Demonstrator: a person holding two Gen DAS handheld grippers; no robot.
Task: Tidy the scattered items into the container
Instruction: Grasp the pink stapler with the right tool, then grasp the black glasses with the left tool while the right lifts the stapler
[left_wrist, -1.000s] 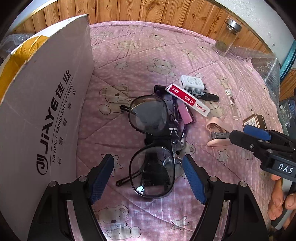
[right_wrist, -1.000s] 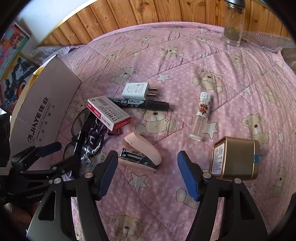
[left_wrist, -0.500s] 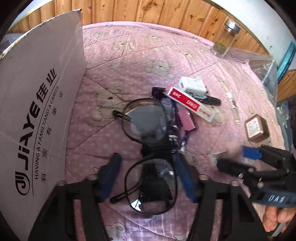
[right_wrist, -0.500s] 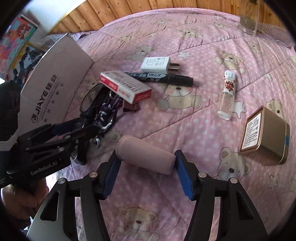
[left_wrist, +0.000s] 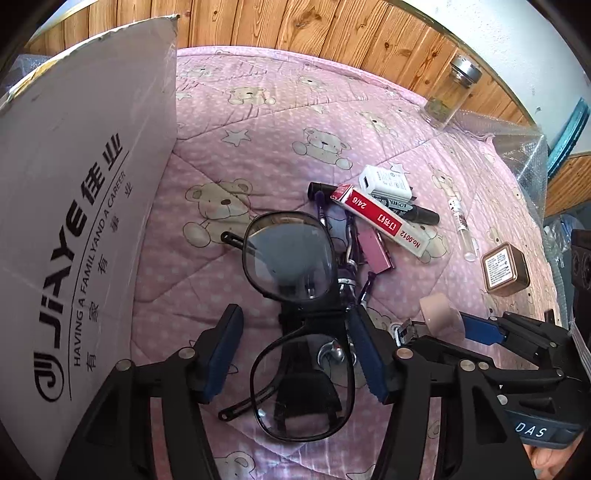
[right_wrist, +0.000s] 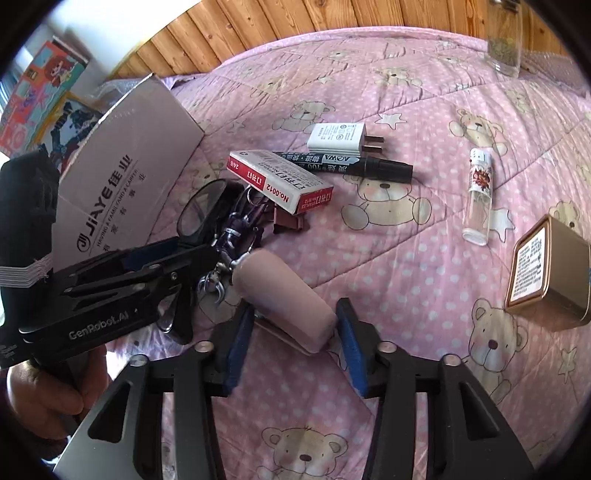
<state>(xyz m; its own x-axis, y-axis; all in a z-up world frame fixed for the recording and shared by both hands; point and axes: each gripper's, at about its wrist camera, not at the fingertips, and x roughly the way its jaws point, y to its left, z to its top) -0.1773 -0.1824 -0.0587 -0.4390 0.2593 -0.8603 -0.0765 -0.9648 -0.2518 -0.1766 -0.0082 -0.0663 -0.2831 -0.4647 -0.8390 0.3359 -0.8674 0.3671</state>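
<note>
The cardboard box (left_wrist: 74, 221) (right_wrist: 129, 166) stands on the left of the pink quilt. Black glasses (left_wrist: 303, 384) lie beside it. My left gripper (left_wrist: 295, 354) is open and straddles their near lens: the right pad touches the frame and a small gap shows at the left pad. My right gripper (right_wrist: 295, 343) (left_wrist: 443, 332) is shut on the pink stapler (right_wrist: 288, 306) (left_wrist: 439, 317), which hangs just above the quilt to the right of the glasses. A person's hand holds each gripper.
Loose on the quilt are a red staple box (left_wrist: 380, 221), white charger (right_wrist: 338, 136), black marker (right_wrist: 369, 164), clear lighter (right_wrist: 478, 195), gold tin (right_wrist: 546, 273), keys on a purple strap (left_wrist: 351, 273) and a small maroon case (left_wrist: 375, 247). A glass jar (left_wrist: 450, 92) stands at the back.
My right gripper closed on the pink stapler and lifted it toward the left. My left gripper came down over the glasses and its fingers narrowed around the near lens.
</note>
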